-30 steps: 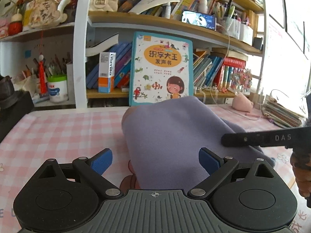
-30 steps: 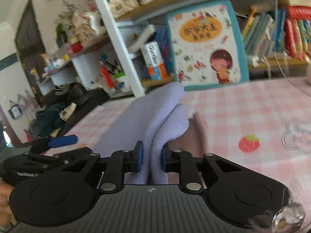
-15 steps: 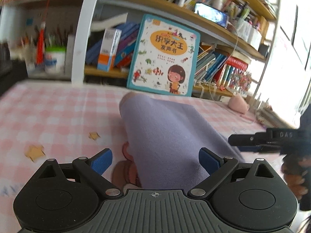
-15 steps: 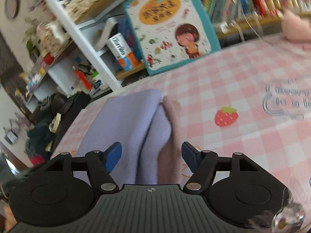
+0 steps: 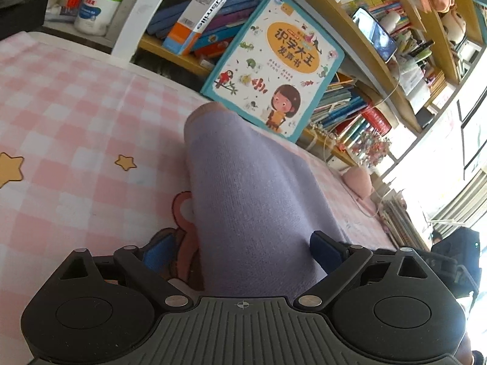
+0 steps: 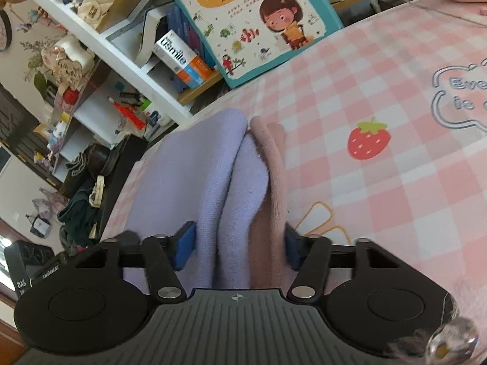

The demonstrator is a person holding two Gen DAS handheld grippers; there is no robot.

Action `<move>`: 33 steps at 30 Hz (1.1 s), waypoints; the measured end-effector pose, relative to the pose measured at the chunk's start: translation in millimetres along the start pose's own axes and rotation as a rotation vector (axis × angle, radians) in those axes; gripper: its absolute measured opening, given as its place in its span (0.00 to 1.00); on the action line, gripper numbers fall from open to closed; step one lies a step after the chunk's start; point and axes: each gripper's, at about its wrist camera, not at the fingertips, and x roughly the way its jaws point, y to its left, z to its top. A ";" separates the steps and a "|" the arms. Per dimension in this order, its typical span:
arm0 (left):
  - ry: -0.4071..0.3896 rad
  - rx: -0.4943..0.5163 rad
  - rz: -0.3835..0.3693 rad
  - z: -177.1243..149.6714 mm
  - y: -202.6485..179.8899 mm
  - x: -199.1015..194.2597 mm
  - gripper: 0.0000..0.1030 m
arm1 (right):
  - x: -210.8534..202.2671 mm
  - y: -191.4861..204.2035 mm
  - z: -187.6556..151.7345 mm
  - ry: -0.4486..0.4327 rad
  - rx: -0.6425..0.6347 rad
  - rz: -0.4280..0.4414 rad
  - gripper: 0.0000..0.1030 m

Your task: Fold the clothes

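A folded lilac knit garment (image 5: 252, 200) lies on the pink checked tablecloth (image 5: 70, 127), with a dusty-pink layer showing at its far end. My left gripper (image 5: 240, 252) is open, its blue pads either side of the garment's near end. In the right wrist view the lilac folds (image 6: 219, 182) lie on a pink layer (image 6: 274, 182). My right gripper (image 6: 237, 246) is open, its pads straddling the stacked folds without pinching them.
A children's picture book (image 5: 274, 64) leans against the bookshelf (image 5: 194, 57) behind the table. A pink plush (image 5: 359, 179) and a stack of books sit at the far right. Dark clutter lies on a black surface (image 6: 88, 200) beyond the table's left edge.
My right gripper opened and let go of the lilac fold. The garment settled flat on the table. Both grippers dropped lower and closer around the garment's ends.
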 end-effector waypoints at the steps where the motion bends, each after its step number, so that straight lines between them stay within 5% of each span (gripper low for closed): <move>1: 0.001 0.003 -0.005 -0.6 -2.4 -0.1 0.69 | -0.9 3.4 -1.4 -0.011 -0.024 -0.006 0.41; 5: -0.037 0.128 0.037 -7.1 -26.7 -9.1 0.60 | -15.8 29.1 -10.8 -0.100 -0.199 -0.031 0.22; 9: -0.049 0.214 0.075 -12.6 -38.8 -14.9 0.65 | -23.3 46.9 -20.3 -0.122 -0.339 -0.066 0.22; 11: -0.014 0.152 0.074 -9.0 -27.7 -10.0 0.66 | -18.7 41.1 -18.0 -0.092 -0.297 -0.080 0.29; 13: -0.011 0.102 0.055 -5.5 -18.3 -11.0 0.72 | -14.5 31.9 -12.4 -0.067 -0.222 -0.087 0.47; 16: -0.028 0.072 0.061 -1.9 -10.3 -15.7 0.79 | -11.5 21.4 -5.6 -0.047 -0.151 -0.071 0.55; 23: -0.003 -0.019 0.007 1.0 5.6 -9.0 0.79 | 4.2 -2.3 3.9 0.011 0.028 0.032 0.58; 28: -0.004 0.011 0.000 -5.9 -5.2 -1.8 0.61 | 8.6 10.2 -0.1 -0.005 -0.048 0.030 0.34; 33: -0.039 0.158 0.050 -10.5 -30.0 -10.1 0.60 | -3.6 39.4 -15.1 -0.085 -0.284 -0.048 0.30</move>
